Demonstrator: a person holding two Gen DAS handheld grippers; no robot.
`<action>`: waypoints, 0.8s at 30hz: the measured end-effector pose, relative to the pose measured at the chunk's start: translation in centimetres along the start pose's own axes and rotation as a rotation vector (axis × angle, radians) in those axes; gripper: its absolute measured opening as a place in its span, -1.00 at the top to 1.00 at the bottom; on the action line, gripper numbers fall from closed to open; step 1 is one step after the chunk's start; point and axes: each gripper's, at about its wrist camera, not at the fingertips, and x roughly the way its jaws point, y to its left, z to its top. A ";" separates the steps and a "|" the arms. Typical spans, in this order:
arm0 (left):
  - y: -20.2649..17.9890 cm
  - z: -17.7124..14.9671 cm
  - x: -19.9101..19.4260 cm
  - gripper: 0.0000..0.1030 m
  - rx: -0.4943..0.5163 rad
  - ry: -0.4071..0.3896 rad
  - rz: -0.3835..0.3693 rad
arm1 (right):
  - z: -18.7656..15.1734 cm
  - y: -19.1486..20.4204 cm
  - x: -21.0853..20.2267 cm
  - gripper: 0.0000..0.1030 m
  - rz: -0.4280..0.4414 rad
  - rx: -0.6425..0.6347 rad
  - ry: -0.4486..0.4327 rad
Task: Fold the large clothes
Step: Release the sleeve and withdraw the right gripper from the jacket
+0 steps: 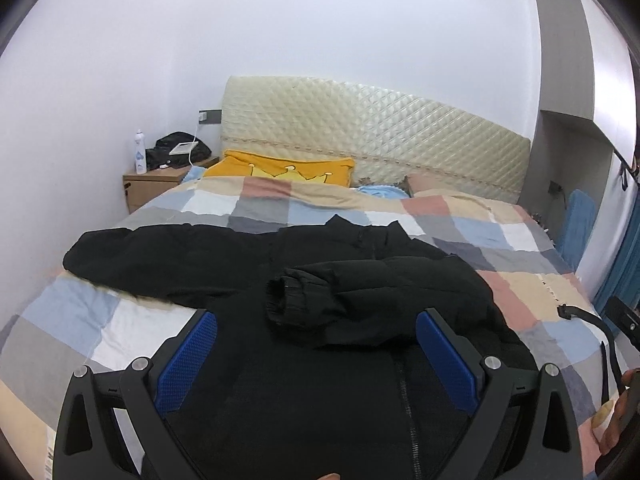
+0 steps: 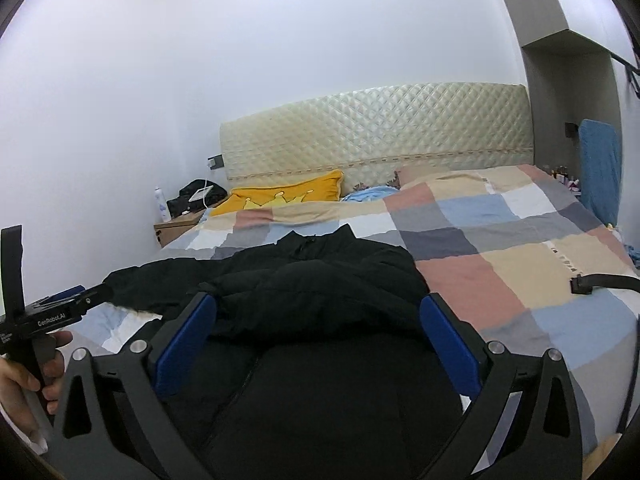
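A large black zip jacket (image 1: 320, 360) lies flat on the checked bedspread (image 1: 500, 240), collar toward the headboard. Its right sleeve is folded across the chest, cuff (image 1: 280, 300) at the middle. Its left sleeve (image 1: 132, 256) stretches out to the left. My left gripper (image 1: 316, 320) is open above the jacket's lower front, holding nothing. In the right wrist view the jacket (image 2: 328, 292) fills the near middle, and my right gripper (image 2: 318, 304) is open above it, empty. The left gripper's body shows in the right wrist view (image 2: 44, 316), held in a hand.
A quilted cream headboard (image 1: 380, 136) stands at the far end with a yellow pillow (image 1: 280, 168) below it. A wooden nightstand (image 1: 156, 184) with a bottle and a black bag stands far left. A blue cloth (image 2: 600, 168) hangs at the right wall. A black cable (image 2: 600, 282) crosses the right bed edge.
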 end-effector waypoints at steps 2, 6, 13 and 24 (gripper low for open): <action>-0.6 -0.7 -0.1 -0.97 0.007 0.003 -0.005 | -0.4 -0.1 -0.6 -0.99 -0.016 -0.010 -0.002; -1.8 -2.0 -0.1 -0.97 0.039 0.026 -0.009 | -1.4 -0.1 -1.6 -0.99 -0.031 -0.041 0.017; -2.5 -3.7 -1.0 -0.97 0.034 0.047 -0.049 | -3.6 0.0 -3.2 -0.99 -0.059 -0.068 0.037; -3.4 -3.9 -3.9 -0.97 0.027 -0.053 -0.086 | -6.7 1.2 -5.2 -0.99 -0.101 -0.090 0.059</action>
